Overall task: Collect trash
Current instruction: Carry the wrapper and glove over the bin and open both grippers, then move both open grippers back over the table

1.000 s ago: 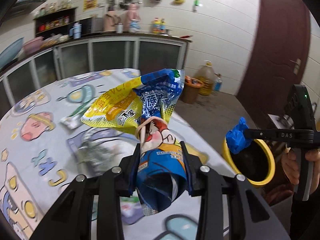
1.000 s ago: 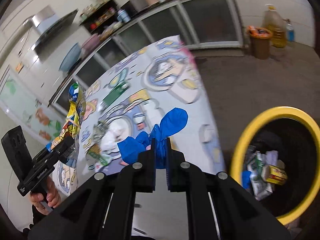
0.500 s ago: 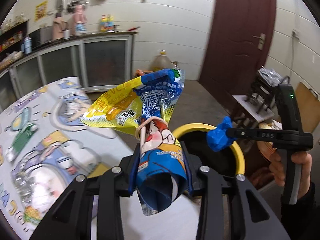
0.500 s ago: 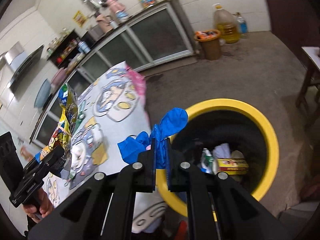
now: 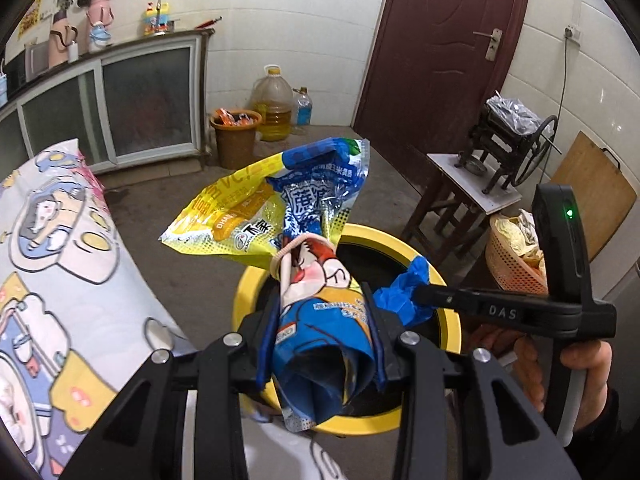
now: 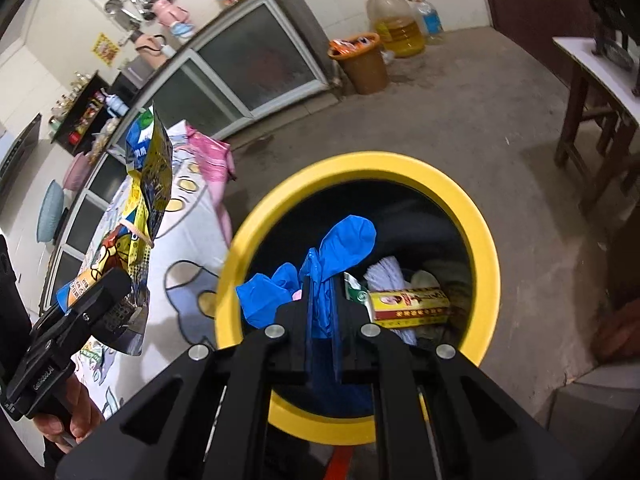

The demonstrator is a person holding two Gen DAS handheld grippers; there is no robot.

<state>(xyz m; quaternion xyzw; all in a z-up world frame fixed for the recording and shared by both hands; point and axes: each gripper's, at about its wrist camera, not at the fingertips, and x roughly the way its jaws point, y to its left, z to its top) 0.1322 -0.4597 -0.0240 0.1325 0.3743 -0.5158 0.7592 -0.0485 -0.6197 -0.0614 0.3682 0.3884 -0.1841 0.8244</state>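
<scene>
Now we've swung over the yellow bin (image 6: 486, 248): right gripper (image 6: 323, 300) pinching the blue glove (image 6: 348, 240) directly above it, left gripper (image 5: 320, 344) clamping wrappers (image 5: 280, 208) nearer the rim.

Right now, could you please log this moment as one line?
left gripper: shut on snack bags | right gripper: shut on blue glove | both over yellow bin

My left gripper (image 5: 326, 344) hides the lower part of the snack bags (image 5: 280, 216) and the near rim of the bin (image 5: 344, 232). In the right view, my right gripper (image 6: 323, 300) and the blue glove (image 6: 340, 248) cover much of the bin's contents. The print on the red-and-yellow box (image 6: 408, 302) there is too small to read. The tablecloth (image 5: 60, 280) runs off the left edge.
</scene>
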